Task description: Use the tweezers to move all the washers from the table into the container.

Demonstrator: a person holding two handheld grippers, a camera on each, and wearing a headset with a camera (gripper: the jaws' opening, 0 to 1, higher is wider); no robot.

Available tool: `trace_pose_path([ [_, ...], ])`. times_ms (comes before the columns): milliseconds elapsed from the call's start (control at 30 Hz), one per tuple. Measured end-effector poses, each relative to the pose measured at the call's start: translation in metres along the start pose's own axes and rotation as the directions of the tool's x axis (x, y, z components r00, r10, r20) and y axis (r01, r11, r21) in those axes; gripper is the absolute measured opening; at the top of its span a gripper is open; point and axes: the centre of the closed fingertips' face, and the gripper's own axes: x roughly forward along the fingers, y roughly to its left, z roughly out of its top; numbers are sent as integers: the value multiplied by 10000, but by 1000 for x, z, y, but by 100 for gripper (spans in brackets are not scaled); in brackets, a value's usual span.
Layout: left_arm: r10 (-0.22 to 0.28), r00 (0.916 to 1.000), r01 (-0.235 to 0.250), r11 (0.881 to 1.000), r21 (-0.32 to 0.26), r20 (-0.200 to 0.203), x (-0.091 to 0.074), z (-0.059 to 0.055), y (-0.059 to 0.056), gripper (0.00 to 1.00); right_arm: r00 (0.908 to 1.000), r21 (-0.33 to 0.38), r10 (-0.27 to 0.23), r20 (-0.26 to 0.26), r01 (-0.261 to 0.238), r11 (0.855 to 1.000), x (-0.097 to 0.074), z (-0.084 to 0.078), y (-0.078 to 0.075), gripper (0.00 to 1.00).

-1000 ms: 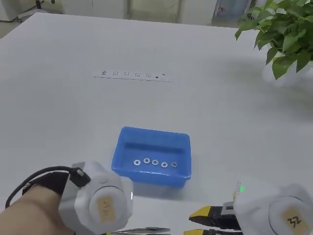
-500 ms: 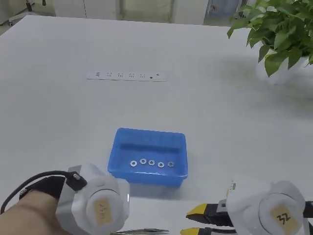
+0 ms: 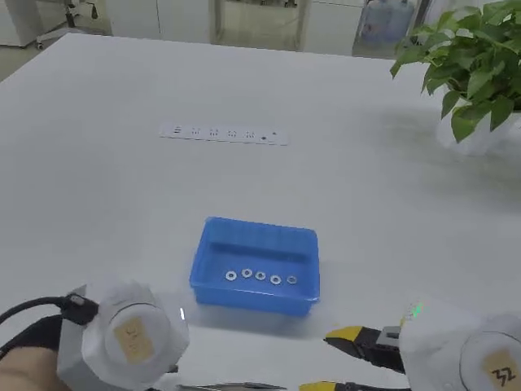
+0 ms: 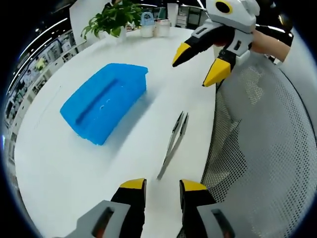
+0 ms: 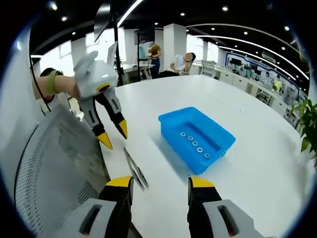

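A blue plastic container sits on the white table, and the head view looks straight down into it: five washers lie in a row across its floor, none touching the walls. From the container, a white power strip lies at 12 o'clock and a potted plant stands well off at 2 o'clock. The tweezers lie flat on the table near its front edge, at 6 o'clock from the container; the head view catches them as a thin sliver at its bottom border, while the left gripper view shows their whole length, closed end near, tips pointing away. That view has the container at 10 o'clock, seen from the side, so its near wall hides the floor. The left gripper is released, its yellow-tipped jaws apart with nothing between them, just short of the tweezers' closed end and not touching it. The right gripper is likewise released and empty, its jaws spread wide above the table edge. Its own view shows the washers in the container at 1 o'clock, the tweezers at 11 o'clock beside its left jaw, and the left gripper beyond them, jaws parted and pointing down. Both gripper views also show a mesh chair back beside the table edge.
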Motion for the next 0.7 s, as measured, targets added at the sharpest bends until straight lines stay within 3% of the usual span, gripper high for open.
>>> trace_pose_path([
  [133,895,9954,-866,9933,-768,351,-20,-11,7,32,9977,299,-558,389,546,9981,-4,7,-10,61],
  [233,1531,9847,-1396,9789,-1494,832,-37,-14,11,43,9931,464,-890,764,856,9952,-10,13,-17,68],
  [300,2035,9710,-1765,9642,-1981,1255,-50,-12,13,49,9865,855,-1090,1226,989,9914,-16,20,-21,71],
  [367,2640,9494,-2180,9439,-2482,1700,-64,-7,17,52,9770,1373,-1296,1692,1069,9848,-24,26,-26,74],
  [433,3040,9285,-2377,9277,-2878,2131,-75,-2,18,56,9613,1772,-1543,2284,1148,9775,-33,35,-31,78],
  [467,3363,9067,-2494,9143,-3193,2547,-84,4,20,57,9472,2133,-1797,2657,1240,9691,-41,40,-36,81],
  [500,3788,8740,-2669,8976,-3508,3044,-94,12,22,60,9294,2346,-2051,3069,1350,9627,-50,47,-41,83],
  [567,4294,8255,-2789,8745,-3968,3662,-107,22,25,63,9047,2516,-2470,3472,1639,9539,-64,53,-48,87],
  [600,4675,7859,-2895,8565,-4274,4047,-117,28,27,65,8881,2573,-2745,3687,1863,9482,-73,55,-53,88],
  [633,5011,7530,-2984,8377,-4574,4265,-124,31,30,67,8791,2599,-2900,3783,1999,9447,-79,56,-56,89],
  [667,5342,7106,-2956,8173,-4947,4580,-132,36,32,71,8703,2635,-3157,3780,2258,9379,-85,55,-61,91],
  [700,5460,6886,-2880,8098,-5111,4771,-137,39,32,74,8639,2627,-3317,3791,2432,9337,-90,54,-64,93],
])
